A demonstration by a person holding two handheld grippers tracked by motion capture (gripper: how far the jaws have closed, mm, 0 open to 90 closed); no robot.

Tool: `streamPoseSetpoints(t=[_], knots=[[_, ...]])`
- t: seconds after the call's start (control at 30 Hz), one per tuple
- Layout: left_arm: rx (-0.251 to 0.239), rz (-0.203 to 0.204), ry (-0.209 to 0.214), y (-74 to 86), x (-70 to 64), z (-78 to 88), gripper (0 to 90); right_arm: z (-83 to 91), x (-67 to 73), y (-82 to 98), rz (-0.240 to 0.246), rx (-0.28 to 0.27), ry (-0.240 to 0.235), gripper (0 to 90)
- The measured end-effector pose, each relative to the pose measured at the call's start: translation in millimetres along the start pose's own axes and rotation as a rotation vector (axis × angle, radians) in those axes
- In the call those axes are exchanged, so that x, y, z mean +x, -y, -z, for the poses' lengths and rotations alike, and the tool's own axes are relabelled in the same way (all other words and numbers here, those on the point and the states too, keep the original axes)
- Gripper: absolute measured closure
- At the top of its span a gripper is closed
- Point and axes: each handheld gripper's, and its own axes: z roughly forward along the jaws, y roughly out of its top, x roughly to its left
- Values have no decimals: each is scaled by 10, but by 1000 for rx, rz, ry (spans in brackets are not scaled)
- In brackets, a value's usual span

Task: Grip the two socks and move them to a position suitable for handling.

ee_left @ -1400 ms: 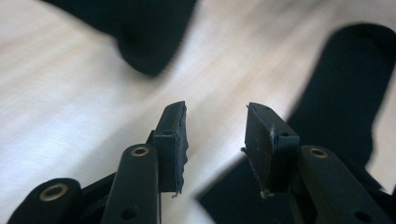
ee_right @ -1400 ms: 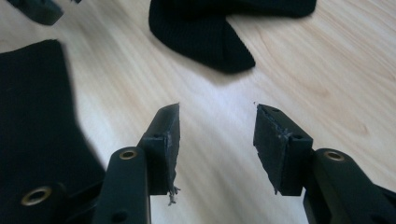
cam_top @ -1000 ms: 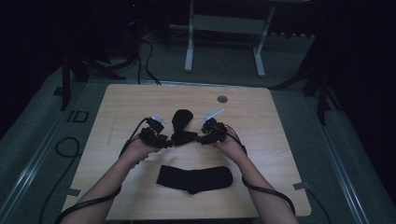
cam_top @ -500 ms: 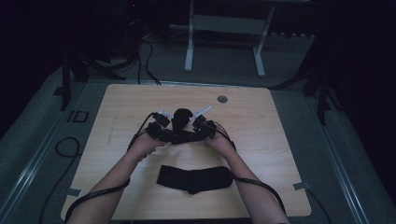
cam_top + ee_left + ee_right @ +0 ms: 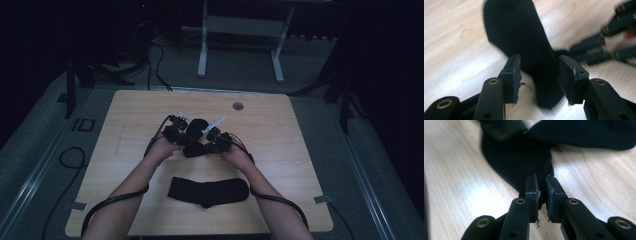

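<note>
Right gripper (image 5: 541, 185) jaws just closing, pinching black sock (image 5: 524, 162); left gripper (image 5: 540, 72) jaws half-open astride it; no readable writing.

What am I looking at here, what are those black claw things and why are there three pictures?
A person sits at a wooden table and holds a hand-operated gripper in each hand. The high view looks down from above; the other two pictures come from cameras riding on each gripper. The right gripper has just been closing, and its fingers pinch the edge of a black sock. The left gripper is open, its fingers straddling the same sock. A second black sock lies flat nearer the person.
</note>
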Motion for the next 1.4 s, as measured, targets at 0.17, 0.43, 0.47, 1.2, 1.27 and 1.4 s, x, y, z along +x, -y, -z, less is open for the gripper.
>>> streamPoseSetpoints(t=[0.17, 0.43, 0.47, 1.2, 1.27, 1.4], knots=[[-5, -22, -13, -229, -84, -85, 533, 32, -21, 85, -18, -9, -16, 815], [37, -43, -45, -440, -217, -381, 533, 81, -24, 165, -26, -12, -31, 814], [44, -34, -36, -439, -220, -418, 533, 89, -24, 175, -29, -11, -34, 814], [118, -94, -80, -370, -269, -678, 678, 114, -40, 243, -31, -11, -34, 812], [117, -105, -83, -365, -271, -674, 793, 115, -39, 243, -31, -9, -33, 812], [110, -108, -112, -354, -285, -672, 872, 118, -39, 250, -34, -11, -32, 811]])
